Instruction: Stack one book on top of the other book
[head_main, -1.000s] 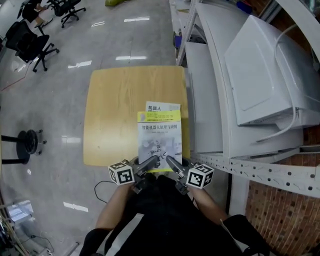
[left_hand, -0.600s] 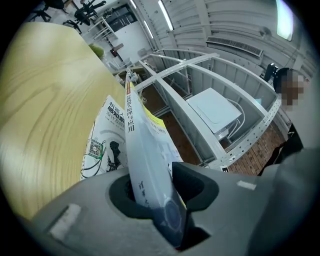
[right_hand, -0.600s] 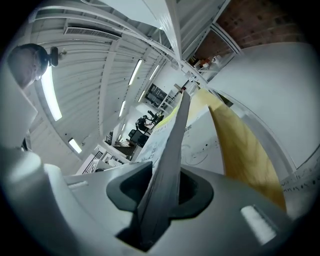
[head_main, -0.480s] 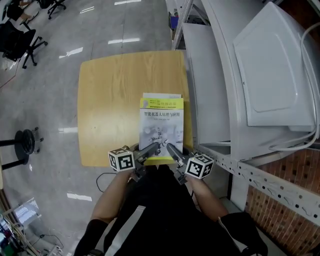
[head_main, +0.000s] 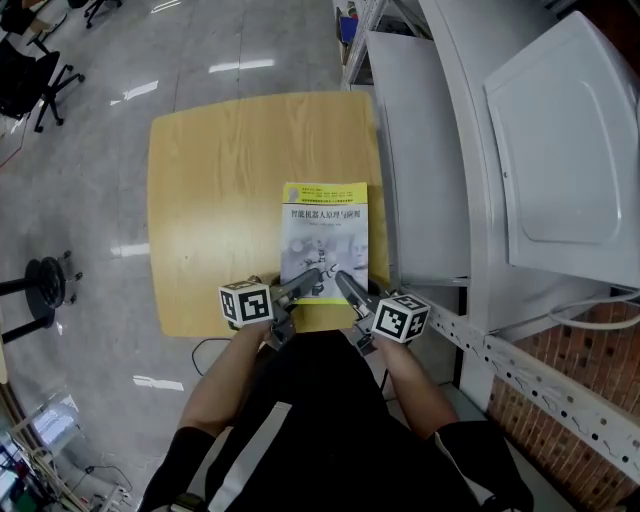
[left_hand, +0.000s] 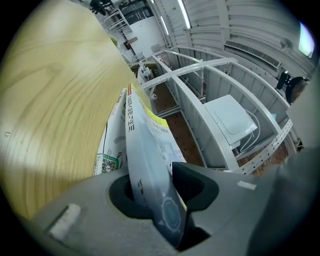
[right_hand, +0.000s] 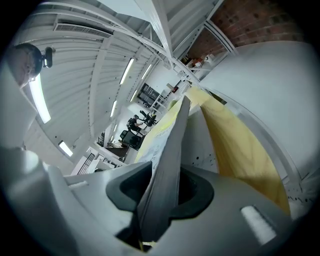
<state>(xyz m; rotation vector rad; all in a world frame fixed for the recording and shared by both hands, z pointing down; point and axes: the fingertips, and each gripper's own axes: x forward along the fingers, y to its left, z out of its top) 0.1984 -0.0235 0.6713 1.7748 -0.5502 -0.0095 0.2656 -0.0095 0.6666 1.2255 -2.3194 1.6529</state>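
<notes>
Wooden surface (head_main: 220, 200) on a grey floor (head_main: 90, 150), white rack (head_main: 430, 180) alongside: both hand-held grippers grip one book.
Just ahead of both sets of jaws, the top book (head_main: 325, 240) lies over the lower book (left_hand: 111, 145), covering nearly all of it from the head view. The left hand-held gripper (head_main: 308, 280) has its jaws part closed on the top book's near edge, close to the spine, and beside them a strip of the lower book with a QR code shows beneath. The right hand-held gripper (head_main: 343, 282), just beside the left, clamps the same near edge, pads pressed on both faces. The rack stands beyond the right hand-held gripper's outer side.
</notes>
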